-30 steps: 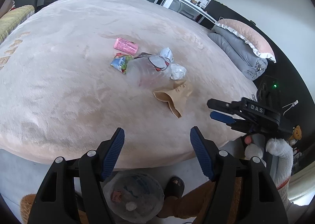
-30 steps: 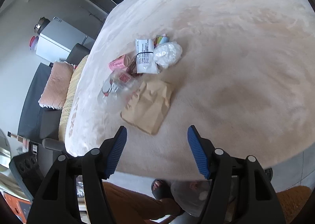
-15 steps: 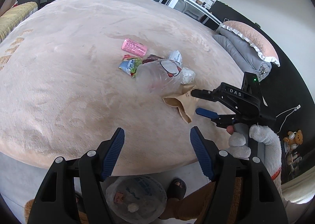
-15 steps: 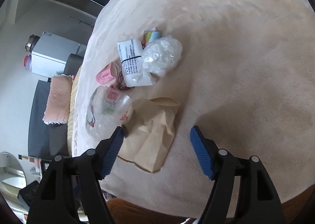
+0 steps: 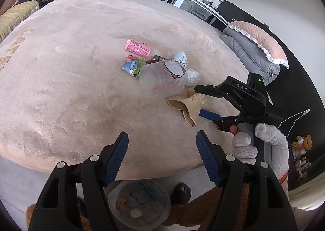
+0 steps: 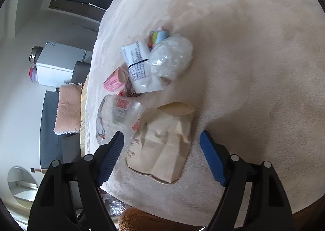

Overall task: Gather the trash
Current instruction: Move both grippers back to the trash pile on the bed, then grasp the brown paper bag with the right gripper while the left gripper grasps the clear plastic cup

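A wide bed under a plush beige blanket (image 5: 71, 92) fills the room. The left gripper (image 5: 162, 157) hangs past its edge, jaws half open, empty. Mid-bed lies the trash — pink carton (image 5: 138, 48), clear plastic cup (image 5: 162, 78), crumpled brown paper bag (image 6: 162, 141). The right gripper (image 6: 162, 157) straddles that bag, jaws just widening, not touching. Grey pillows (image 5: 249, 52) lie rightmost.

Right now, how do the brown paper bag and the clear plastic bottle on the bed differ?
The brown paper bag is opaque and lies flat and creased; the clear plastic bottle is see-through and keeps a rounded, bulging shape. The bag sits between the open jaws of the right gripper, which have just been opening; the bottle lies beside that gap, by the left finger. Both rest on the beige bed cover, touching each other in the trash pile.
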The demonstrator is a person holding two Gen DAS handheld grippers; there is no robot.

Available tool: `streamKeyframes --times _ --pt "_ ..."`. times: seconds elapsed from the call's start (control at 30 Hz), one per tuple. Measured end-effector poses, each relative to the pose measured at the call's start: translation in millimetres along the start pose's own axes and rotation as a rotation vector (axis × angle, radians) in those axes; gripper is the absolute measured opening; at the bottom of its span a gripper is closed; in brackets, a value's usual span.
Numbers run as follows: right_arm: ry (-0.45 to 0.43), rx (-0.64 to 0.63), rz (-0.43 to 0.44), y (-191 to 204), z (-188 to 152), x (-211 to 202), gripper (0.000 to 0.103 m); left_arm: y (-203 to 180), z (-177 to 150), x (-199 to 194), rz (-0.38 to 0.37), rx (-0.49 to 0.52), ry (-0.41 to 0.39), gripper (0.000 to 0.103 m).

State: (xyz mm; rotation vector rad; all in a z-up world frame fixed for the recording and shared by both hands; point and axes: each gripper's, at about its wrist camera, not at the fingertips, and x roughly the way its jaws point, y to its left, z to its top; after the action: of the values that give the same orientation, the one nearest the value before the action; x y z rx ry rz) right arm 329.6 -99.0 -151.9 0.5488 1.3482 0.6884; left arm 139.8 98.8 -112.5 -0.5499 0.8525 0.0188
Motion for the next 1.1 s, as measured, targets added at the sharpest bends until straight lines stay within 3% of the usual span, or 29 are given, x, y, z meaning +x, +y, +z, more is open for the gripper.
streamKeyframes --times 0.07,0.1,0.4,0.73,0.8,0.87,1.1 --pt "-0.001 -0.018 -0.016 5 -1 5 0.073 -1 -1 -1 0.003 0.001 0.000 0.068" --pt "-0.001 -0.024 -0.030 5 -1 7 0.064 -1 -1 -1 0.004 0.000 0.001 0.068" --pt "-0.033 -0.066 -0.032 7 -6 -5 0.062 0 0 4 0.021 -0.004 0.008 0.068" --pt "-0.081 -0.228 -0.091 18 -18 -45 0.062 -9 14 23 0.028 -0.032 0.029 0.069" --pt "-0.092 -0.252 -0.099 19 -22 -54 0.062 -12 19 27 0.036 -0.030 0.022 0.073" --pt "-0.099 -0.264 -0.099 17 -24 -61 0.062 -15 25 31 0.046 -0.030 0.015 0.083" --pt "-0.140 -0.308 -0.123 12 -31 -84 0.062 -29 50 53 0.107 -0.011 0.010 0.086"
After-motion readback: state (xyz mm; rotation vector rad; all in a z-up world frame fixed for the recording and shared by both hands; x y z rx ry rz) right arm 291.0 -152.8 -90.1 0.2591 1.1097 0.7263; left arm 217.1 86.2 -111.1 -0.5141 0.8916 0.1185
